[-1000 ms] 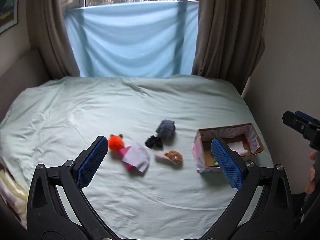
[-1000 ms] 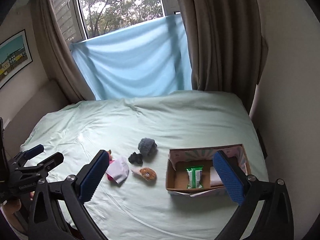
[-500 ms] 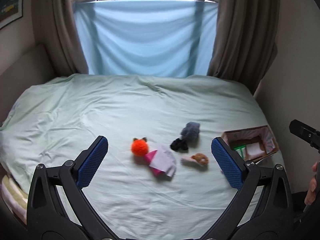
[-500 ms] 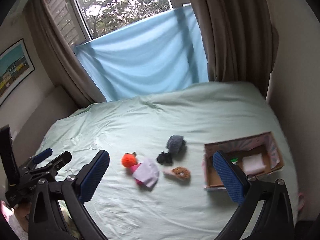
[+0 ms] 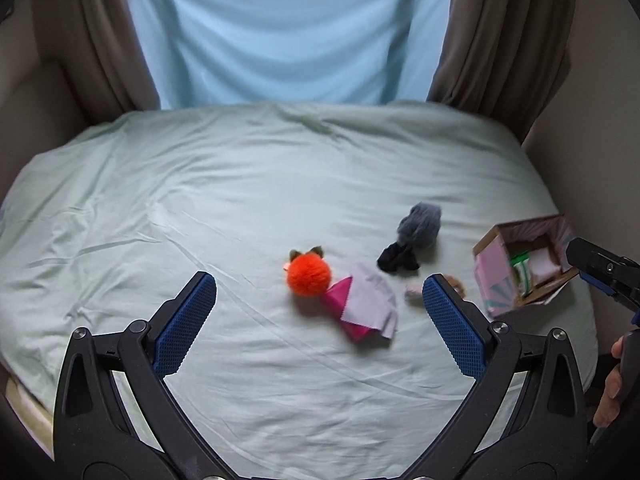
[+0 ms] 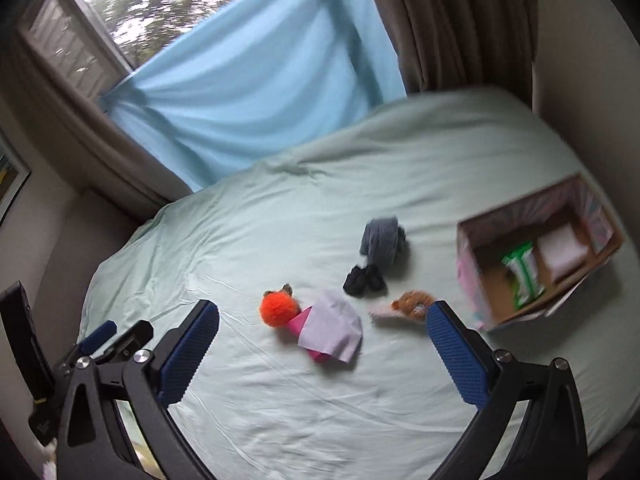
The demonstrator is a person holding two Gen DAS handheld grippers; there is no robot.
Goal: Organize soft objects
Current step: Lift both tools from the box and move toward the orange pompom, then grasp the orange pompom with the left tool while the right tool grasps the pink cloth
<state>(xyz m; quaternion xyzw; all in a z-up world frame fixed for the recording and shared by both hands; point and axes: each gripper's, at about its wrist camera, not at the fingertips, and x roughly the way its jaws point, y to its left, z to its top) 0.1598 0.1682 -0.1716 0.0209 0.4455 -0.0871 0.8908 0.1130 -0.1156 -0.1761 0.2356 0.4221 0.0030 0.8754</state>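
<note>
Soft things lie on the pale green bed (image 5: 200,220): an orange pompom (image 5: 309,274) (image 6: 279,310), a white cloth over a pink piece (image 5: 366,304) (image 6: 330,328), a black sock (image 5: 397,259) (image 6: 363,280), a grey knit bundle (image 5: 420,224) (image 6: 380,240) and a brown plush (image 6: 412,302). A pink cardboard box (image 5: 520,268) (image 6: 536,256) at the right holds a green packet and a white pad. My left gripper (image 5: 318,324) is open and empty above the bed, near the pompom and cloth. My right gripper (image 6: 322,344) is open and empty too.
Brown curtains (image 5: 496,40) and a blue sheet (image 5: 280,32) hang behind the bed. A wall (image 5: 592,120) runs close along the bed's right side by the box. The other gripper shows at each view's edge (image 5: 604,268) (image 6: 100,344).
Both grippers have swung left and moved closer to the bed; the soft things now sit nearer the middle of each view and the box has shifted to the right.
</note>
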